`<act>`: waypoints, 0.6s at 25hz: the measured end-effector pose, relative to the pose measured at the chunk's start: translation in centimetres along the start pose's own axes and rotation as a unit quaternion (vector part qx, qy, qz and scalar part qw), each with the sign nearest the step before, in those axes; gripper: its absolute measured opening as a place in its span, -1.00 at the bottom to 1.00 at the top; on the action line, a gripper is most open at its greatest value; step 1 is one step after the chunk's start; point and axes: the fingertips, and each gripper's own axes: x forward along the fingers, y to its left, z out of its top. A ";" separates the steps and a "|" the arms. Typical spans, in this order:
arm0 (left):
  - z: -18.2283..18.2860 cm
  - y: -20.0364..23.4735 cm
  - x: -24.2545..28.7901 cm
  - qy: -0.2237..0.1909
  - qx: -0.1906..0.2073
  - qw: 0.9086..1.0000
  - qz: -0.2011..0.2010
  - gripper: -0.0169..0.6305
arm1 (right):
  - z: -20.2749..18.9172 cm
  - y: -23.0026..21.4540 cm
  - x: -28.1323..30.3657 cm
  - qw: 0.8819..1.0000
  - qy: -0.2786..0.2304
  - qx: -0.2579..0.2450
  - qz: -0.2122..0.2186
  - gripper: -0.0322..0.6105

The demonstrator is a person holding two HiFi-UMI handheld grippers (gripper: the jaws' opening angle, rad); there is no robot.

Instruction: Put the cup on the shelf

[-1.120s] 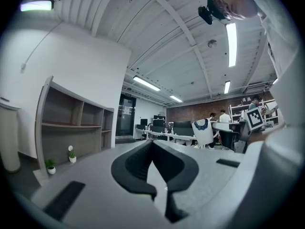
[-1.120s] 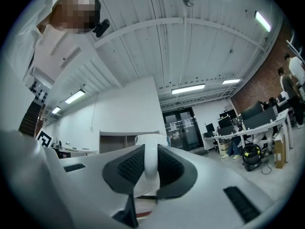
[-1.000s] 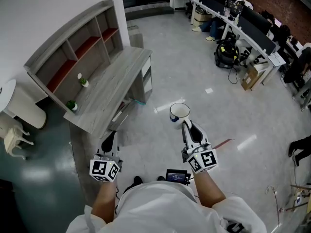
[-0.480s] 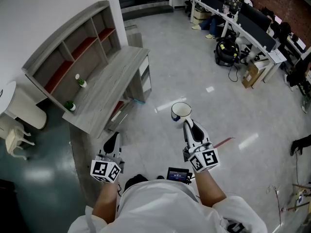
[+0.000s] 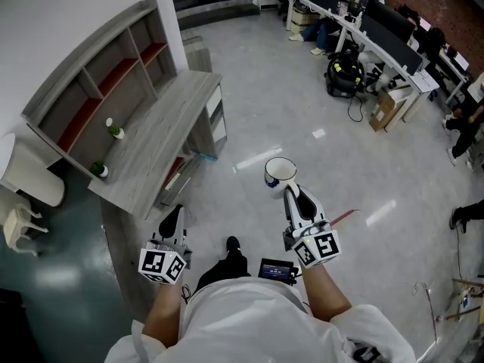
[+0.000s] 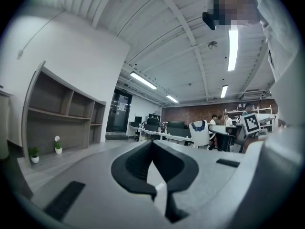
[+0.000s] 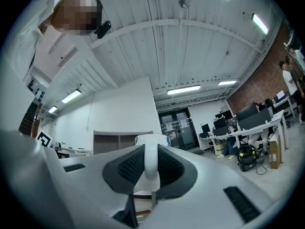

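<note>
The right gripper (image 5: 292, 193) is clenched on the handle of the cup (image 5: 280, 172): in the right gripper view the white handle stands upright between the two dark pads, which press on it from both sides, with the cup body just beyond the jaw tips. In the head view the cup is held in the air over the grey floor (image 5: 302, 104), mouth upward, ahead of the person and to the right of the desk (image 5: 162, 138). The cup is well apart from the shelf (image 5: 85, 57), which stands on the back of the desk against the white wall. The shelf has open compartments, several with red floors; the compartments in view hold nothing that can be made out. Two small potted plants (image 5: 113, 129) stand on the desk top in front of the shelf, apart from each other. The left gripper (image 5: 172, 213) is held low at the person's left, near the front corner of the desk. In the left gripper view its jaws meet at the tips with nothing between them, so it is closed and empty. One dark shoe (image 5: 233, 244) shows on the floor between the two grippers, and a small lit screen (image 5: 274, 269) shows at the person's waist. Office desks with monitors (image 5: 378, 36) line the far right of the room.
</note>
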 end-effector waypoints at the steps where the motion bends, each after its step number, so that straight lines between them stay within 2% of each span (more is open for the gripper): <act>1: -0.1 0.2 0.5 0.000 -0.001 1.000 -0.002 -0.92 | -0.1 -0.3 0.3 1.000 0.001 0.003 -0.001 -0.67; 7: -0.1 1.6 4.4 -0.005 -0.006 1.000 -0.009 -0.92 | -0.5 -2.6 3.2 1.000 -0.001 0.002 -0.006 -0.67; 15: 0.2 6.0 12.0 -0.006 -0.009 1.000 -0.017 -0.92 | -0.9 -5.8 10.4 1.000 -0.005 -0.009 -0.010 -0.67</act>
